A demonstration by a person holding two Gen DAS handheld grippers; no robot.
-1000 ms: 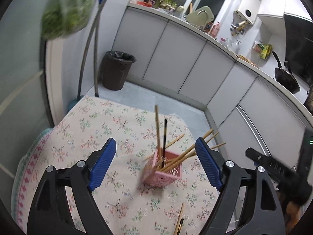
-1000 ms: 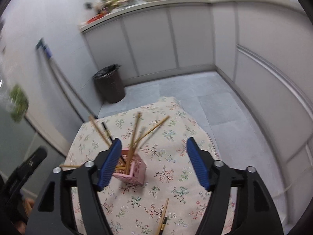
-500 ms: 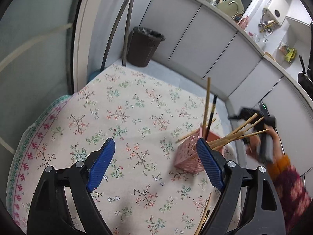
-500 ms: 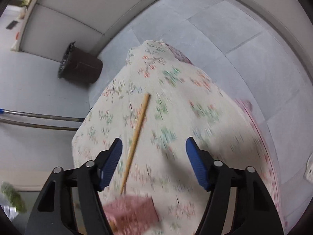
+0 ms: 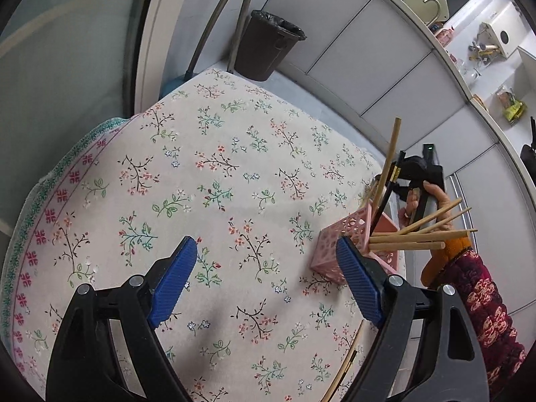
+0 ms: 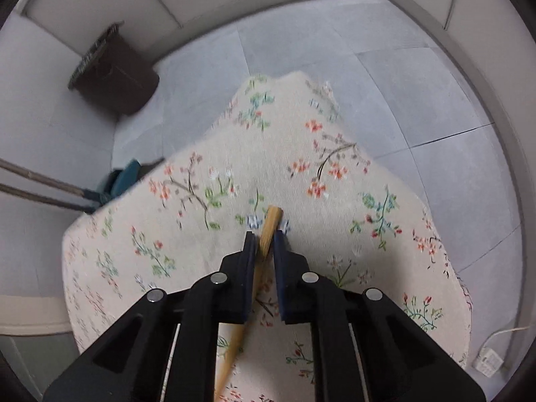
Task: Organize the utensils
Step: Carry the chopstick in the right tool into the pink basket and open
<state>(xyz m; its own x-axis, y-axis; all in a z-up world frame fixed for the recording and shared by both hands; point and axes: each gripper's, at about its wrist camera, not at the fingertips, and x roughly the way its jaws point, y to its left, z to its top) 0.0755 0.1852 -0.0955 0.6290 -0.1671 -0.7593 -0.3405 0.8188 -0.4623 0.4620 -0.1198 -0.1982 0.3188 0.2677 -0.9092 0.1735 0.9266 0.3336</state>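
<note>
A pink perforated holder (image 5: 345,234) stands on the floral tablecloth (image 5: 217,174) at the right, with several wooden chopsticks (image 5: 418,234) leaning out of it and one dark one. My left gripper (image 5: 266,281) is open and empty, low over the cloth just left of the holder. My right gripper (image 6: 265,243) is shut on a wooden chopstick (image 6: 270,231), whose tip sticks out past the fingers and whose shaft runs down below them. From the left wrist view the right gripper's body (image 5: 420,174) is behind the holder. Two loose chopsticks (image 5: 345,365) lie near the cloth's front right.
A dark bin (image 5: 268,47) stands on the grey floor beyond the table, also in the right wrist view (image 6: 114,73). Mop handles (image 5: 214,23) lean on the wall. White cabinets (image 5: 368,50) curve around the back. The table edge drops to the floor on the right.
My right gripper has closed on a wooden chopstick above the holder. My left gripper has shifted left and lower; the holder now sits by its right finger.
</note>
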